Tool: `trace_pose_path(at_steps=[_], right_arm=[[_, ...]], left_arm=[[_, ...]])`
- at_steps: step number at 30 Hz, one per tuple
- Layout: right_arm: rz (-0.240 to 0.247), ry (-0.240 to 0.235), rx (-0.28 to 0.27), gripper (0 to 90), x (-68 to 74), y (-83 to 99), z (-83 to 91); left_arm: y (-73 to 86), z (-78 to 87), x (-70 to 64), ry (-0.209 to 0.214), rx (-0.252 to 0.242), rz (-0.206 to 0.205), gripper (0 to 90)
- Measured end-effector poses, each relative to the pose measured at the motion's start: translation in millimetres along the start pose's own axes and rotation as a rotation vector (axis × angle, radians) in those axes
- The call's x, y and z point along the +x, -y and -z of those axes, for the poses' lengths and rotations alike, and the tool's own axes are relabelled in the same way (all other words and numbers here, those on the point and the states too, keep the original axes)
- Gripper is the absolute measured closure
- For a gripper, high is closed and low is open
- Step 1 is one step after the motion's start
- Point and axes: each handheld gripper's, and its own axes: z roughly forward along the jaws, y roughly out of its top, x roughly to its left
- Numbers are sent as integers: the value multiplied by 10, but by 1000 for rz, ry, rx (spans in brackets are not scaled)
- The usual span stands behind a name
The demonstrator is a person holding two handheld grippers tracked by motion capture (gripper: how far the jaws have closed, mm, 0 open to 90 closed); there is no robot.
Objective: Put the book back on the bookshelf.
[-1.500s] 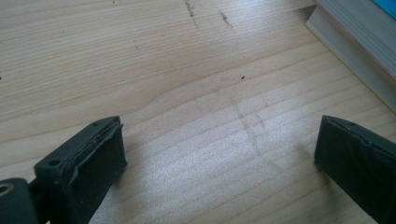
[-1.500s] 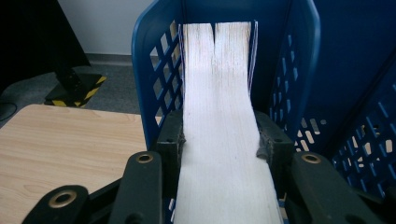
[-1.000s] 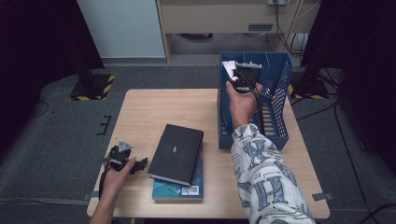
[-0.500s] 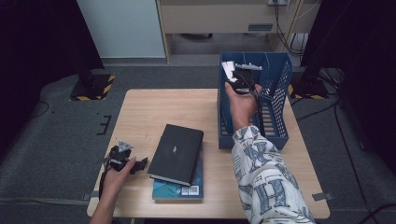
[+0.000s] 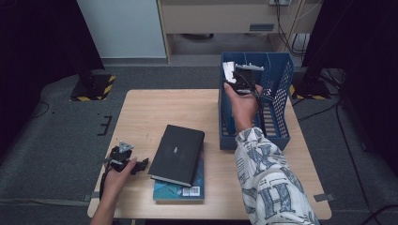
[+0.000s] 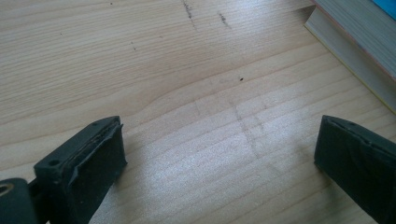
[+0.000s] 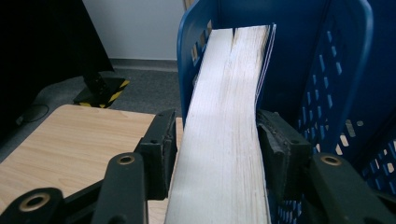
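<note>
Book point(image 7: 224, 121), pinched page-edge up by the right gripper point(image 7: 215, 140), should drop straight into the blue basket point(image 5: 281, 89) at two o'clock; left gripper point(image 6: 219, 158) rests spread.

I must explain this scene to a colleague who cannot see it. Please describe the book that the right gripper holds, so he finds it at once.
Look at the blue basket on the table's right side. At its far left corner the right gripper clamps a book, its white page edges showing. The other two books lie flat in a stack near the table's front edge.
</note>
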Motion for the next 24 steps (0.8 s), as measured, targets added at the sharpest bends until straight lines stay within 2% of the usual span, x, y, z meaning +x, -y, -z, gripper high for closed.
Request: trace_pose_path(at_steps=[24], right_arm=[[3, -40, 5, 431, 69, -20, -3]], left_arm=[[-5, -6, -2, 3, -1, -2, 10]])
